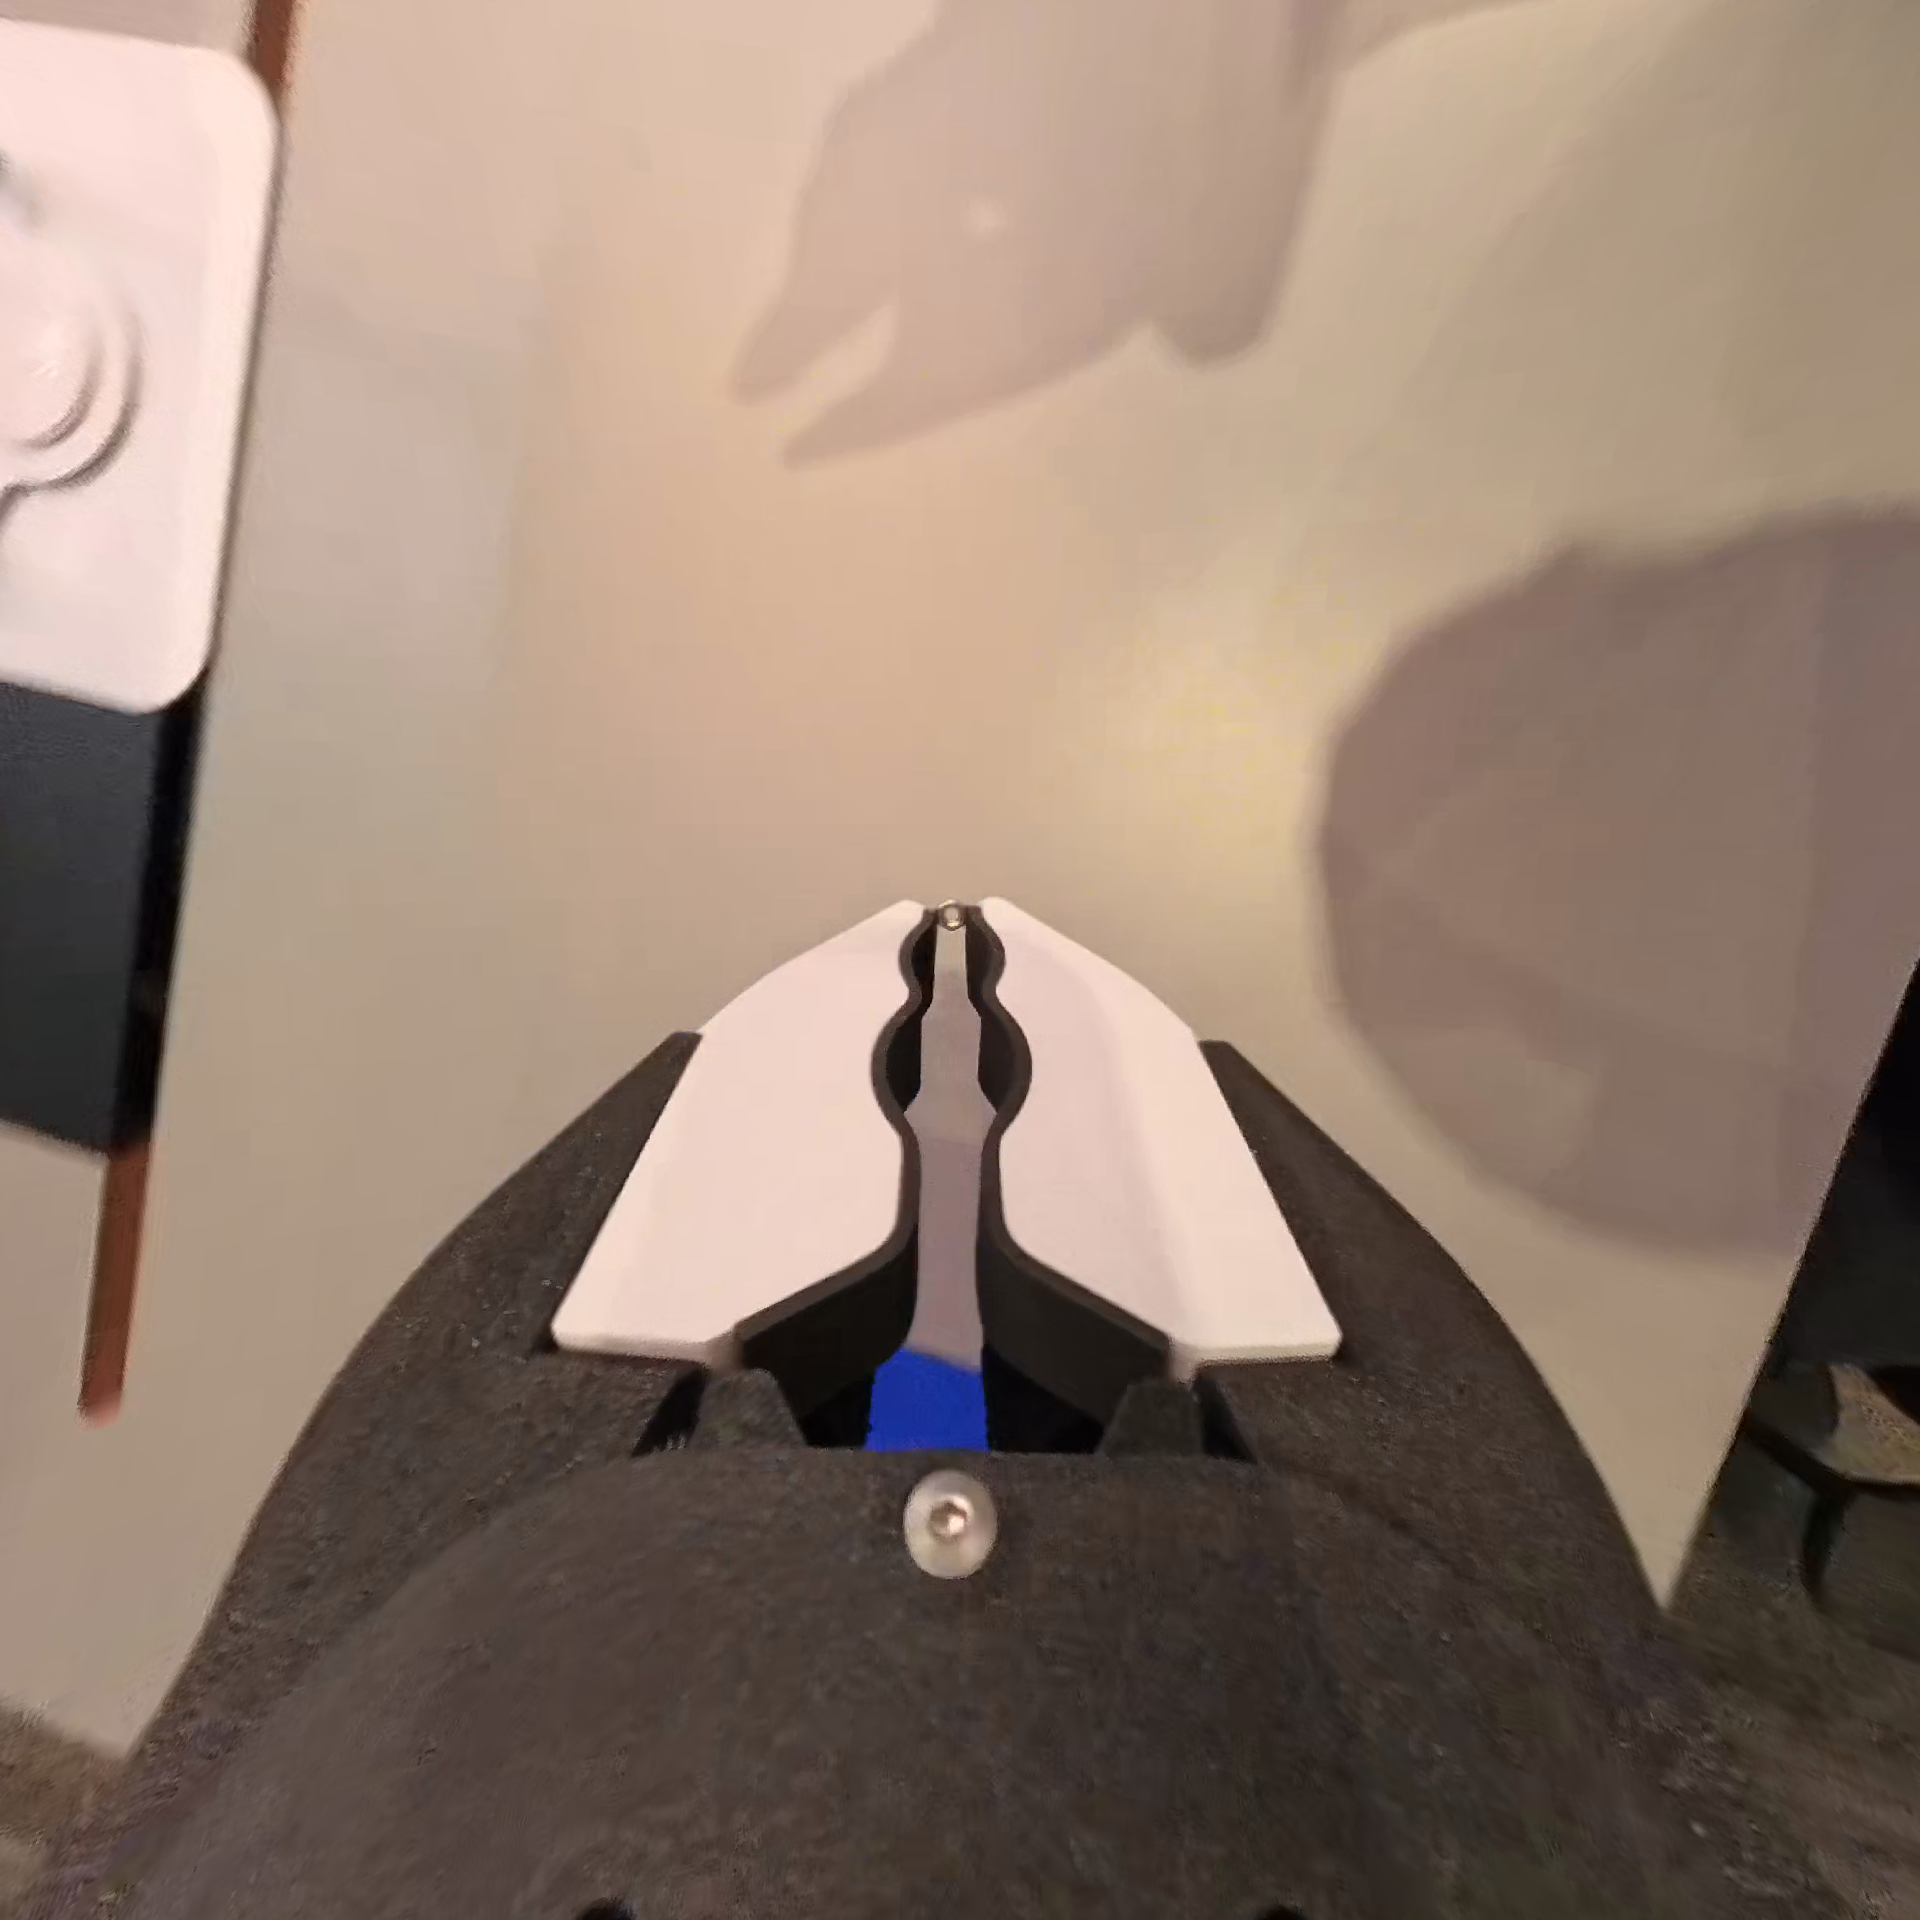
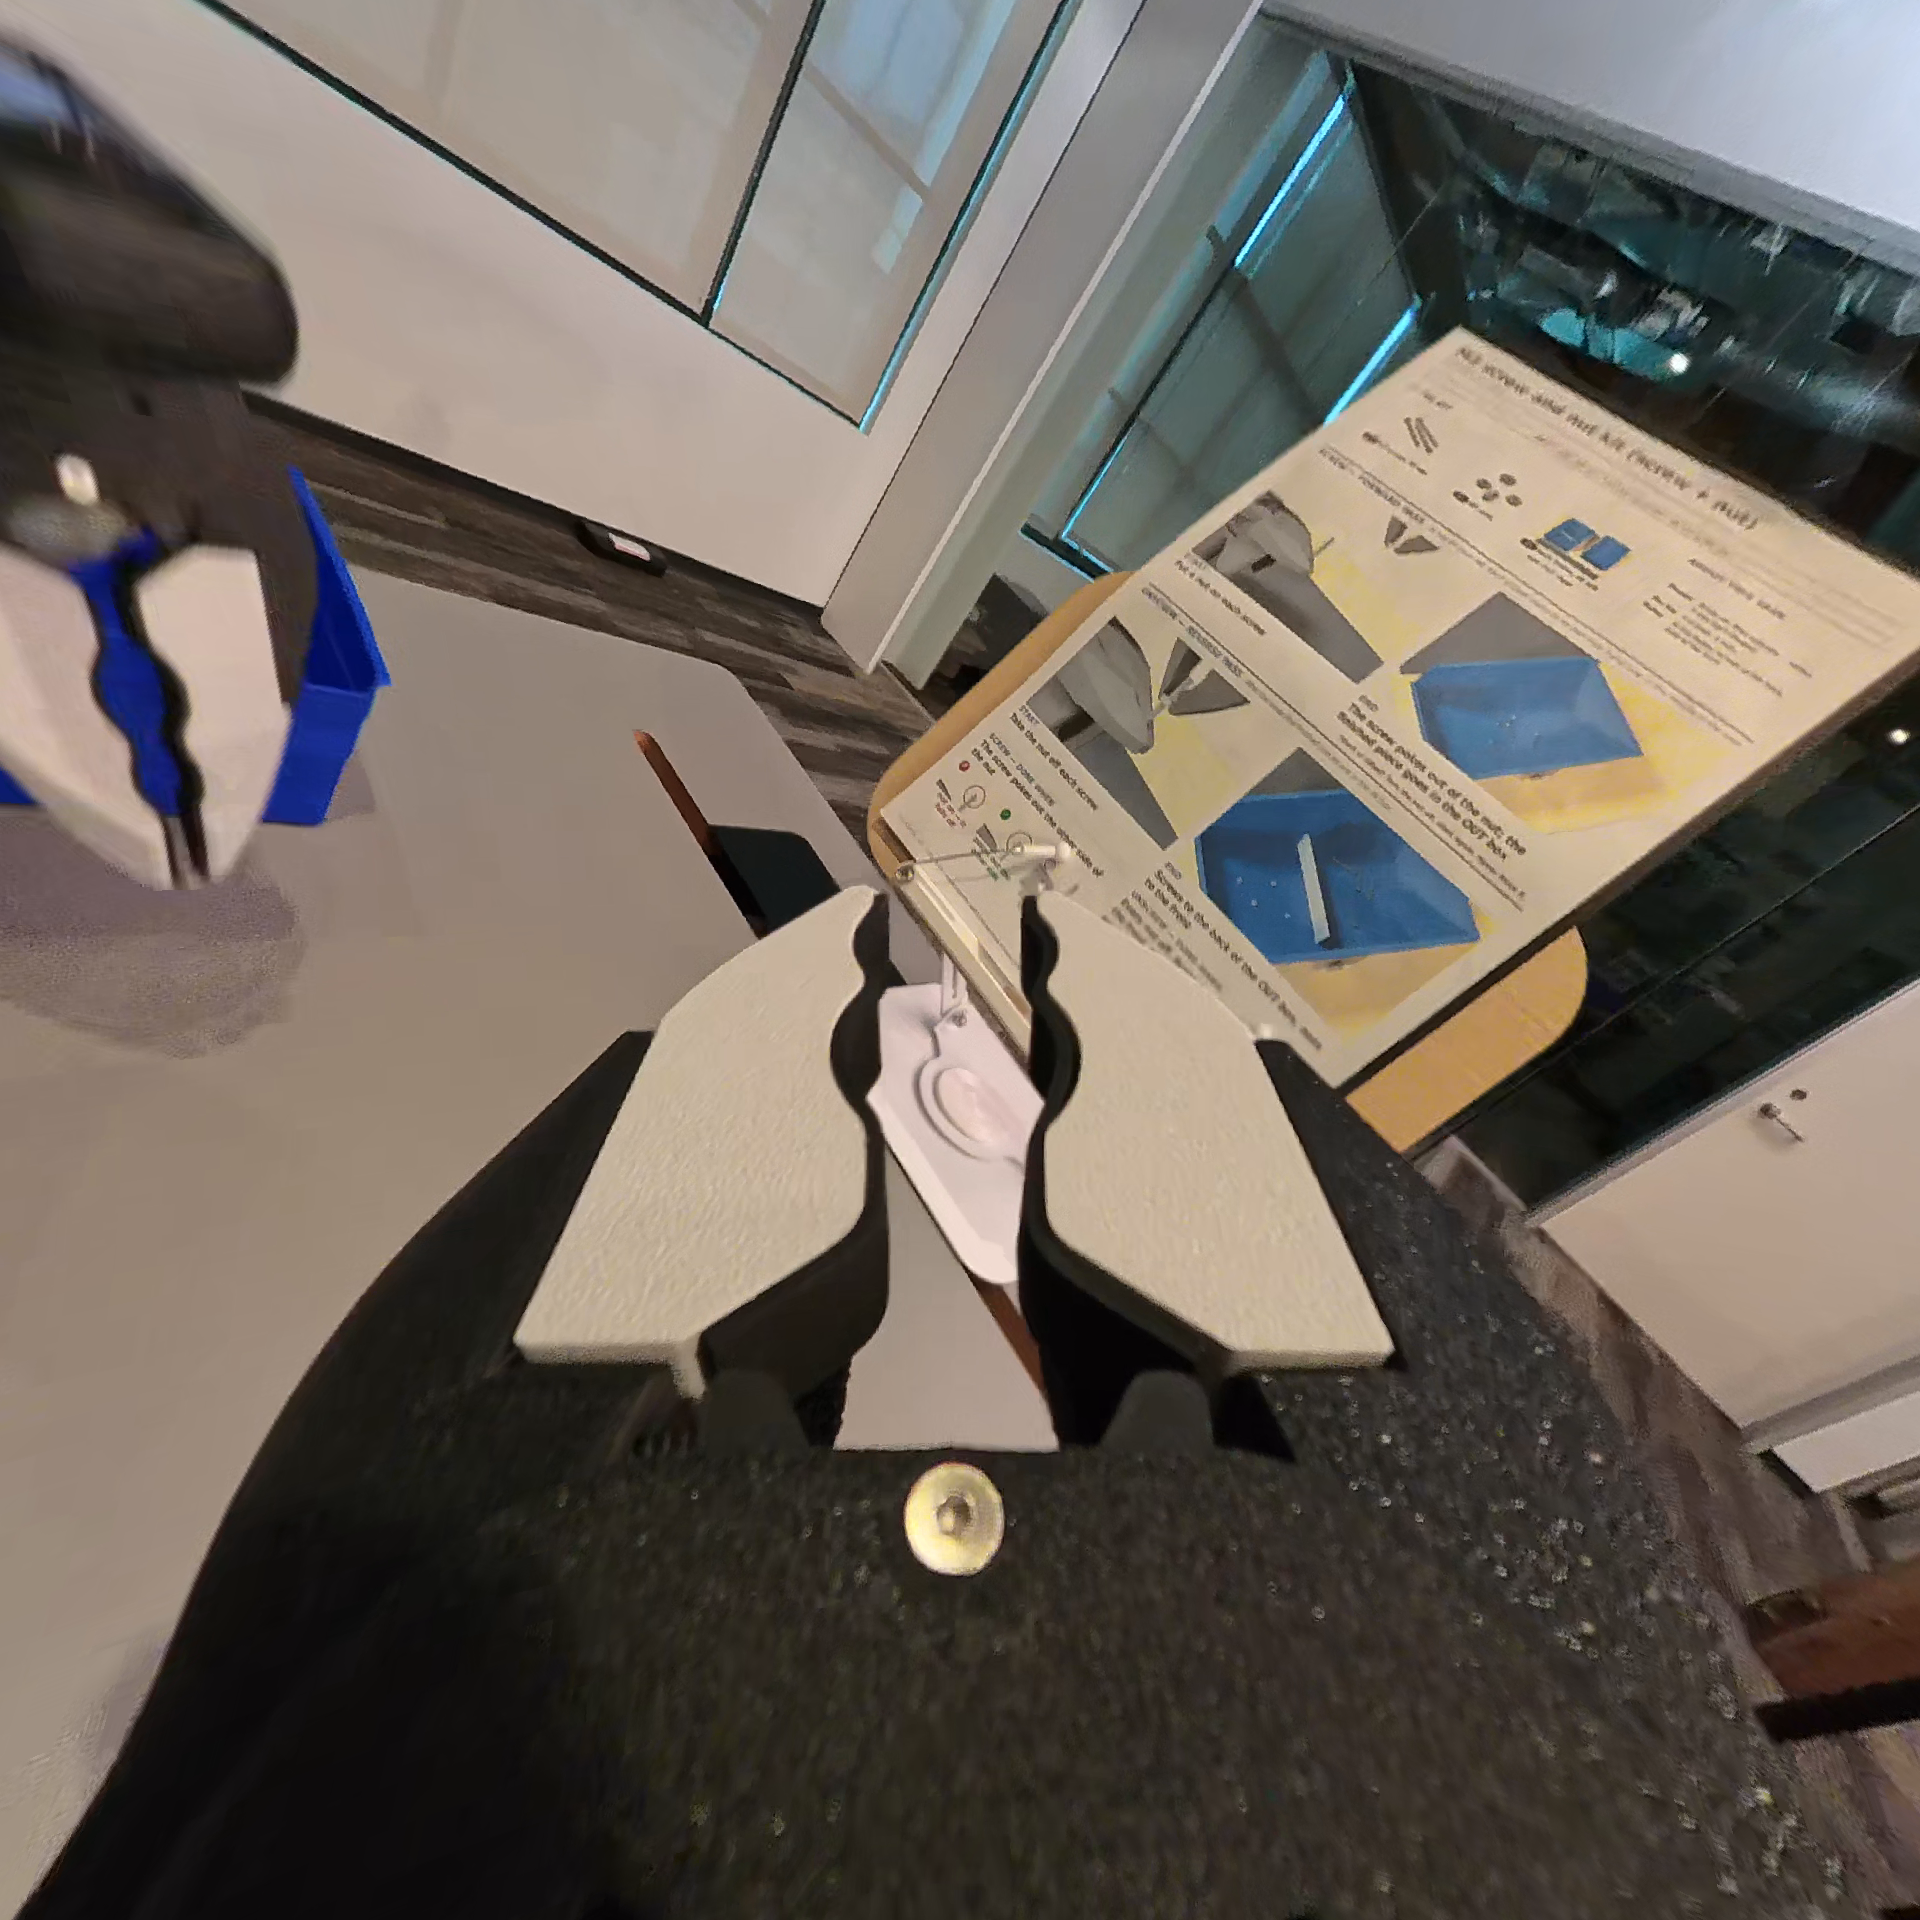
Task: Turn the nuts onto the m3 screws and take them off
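My left gripper (image 1: 952,928) is shut, pinching a tiny round metal piece (image 1: 952,914) at its fingertips; I cannot tell whether it is a nut or a screw end. It hangs over the pale table (image 1: 727,623). The left gripper also shows in the right wrist view (image 2: 182,873), at the far left, pointing down close over the grey table. My right gripper (image 2: 951,906) is open and empty, held above the table edge. No other nuts or screws are visible.
A blue bin (image 2: 338,644) stands behind the left gripper. A white stand base (image 2: 966,1112) with a wire clip holds a tilted picture sheet (image 2: 1403,727) on a tan board. The white base (image 1: 104,364) and a black block (image 1: 73,914) lie at the left. There is about 25 centimetres between the tips of the two grippers.
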Motion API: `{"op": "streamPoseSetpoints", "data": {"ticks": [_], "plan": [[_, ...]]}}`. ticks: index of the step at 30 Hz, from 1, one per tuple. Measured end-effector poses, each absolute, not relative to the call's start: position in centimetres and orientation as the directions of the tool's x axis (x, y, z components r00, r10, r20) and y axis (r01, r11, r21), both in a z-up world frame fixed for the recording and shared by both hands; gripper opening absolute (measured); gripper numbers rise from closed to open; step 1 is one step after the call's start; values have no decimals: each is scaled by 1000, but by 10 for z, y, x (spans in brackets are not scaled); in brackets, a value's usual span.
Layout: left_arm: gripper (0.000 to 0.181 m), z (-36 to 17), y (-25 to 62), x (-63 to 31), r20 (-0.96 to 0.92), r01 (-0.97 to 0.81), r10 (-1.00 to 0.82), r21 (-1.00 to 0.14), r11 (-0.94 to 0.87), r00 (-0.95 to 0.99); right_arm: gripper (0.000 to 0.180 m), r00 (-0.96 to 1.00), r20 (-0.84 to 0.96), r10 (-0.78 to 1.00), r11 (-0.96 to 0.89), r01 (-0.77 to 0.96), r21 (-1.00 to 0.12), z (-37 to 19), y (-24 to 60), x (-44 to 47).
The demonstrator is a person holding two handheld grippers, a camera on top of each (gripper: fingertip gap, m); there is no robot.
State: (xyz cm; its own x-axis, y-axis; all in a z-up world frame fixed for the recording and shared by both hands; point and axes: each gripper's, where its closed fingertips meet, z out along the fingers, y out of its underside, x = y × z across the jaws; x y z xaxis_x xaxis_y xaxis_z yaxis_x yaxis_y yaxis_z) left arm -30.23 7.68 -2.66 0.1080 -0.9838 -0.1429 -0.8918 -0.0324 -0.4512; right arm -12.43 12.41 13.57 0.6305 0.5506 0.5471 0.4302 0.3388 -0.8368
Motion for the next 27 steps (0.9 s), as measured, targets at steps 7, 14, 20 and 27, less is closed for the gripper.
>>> {"op": "streamPoseSetpoints", "data": {"ticks": [7,14,20,27], "plan": [[5,-119,72,-255,-59,-952,-998,-306,34,-17,24,657,491,572,270,414,-869,135,132,-87],[5,-145,77,-250,-39,-977,-998,-206,57,-50,24,691,426,584,249,346,-904,142,133,-64],[5,-150,80,-251,-54,-982,-996,-175,74,-66,23,702,413,581,262,319,-911,148,131,-57],[4,-153,79,-252,-33,-979,-999,-197,46,-40,23,702,416,578,273,315,-909,151,129,-56]]}}
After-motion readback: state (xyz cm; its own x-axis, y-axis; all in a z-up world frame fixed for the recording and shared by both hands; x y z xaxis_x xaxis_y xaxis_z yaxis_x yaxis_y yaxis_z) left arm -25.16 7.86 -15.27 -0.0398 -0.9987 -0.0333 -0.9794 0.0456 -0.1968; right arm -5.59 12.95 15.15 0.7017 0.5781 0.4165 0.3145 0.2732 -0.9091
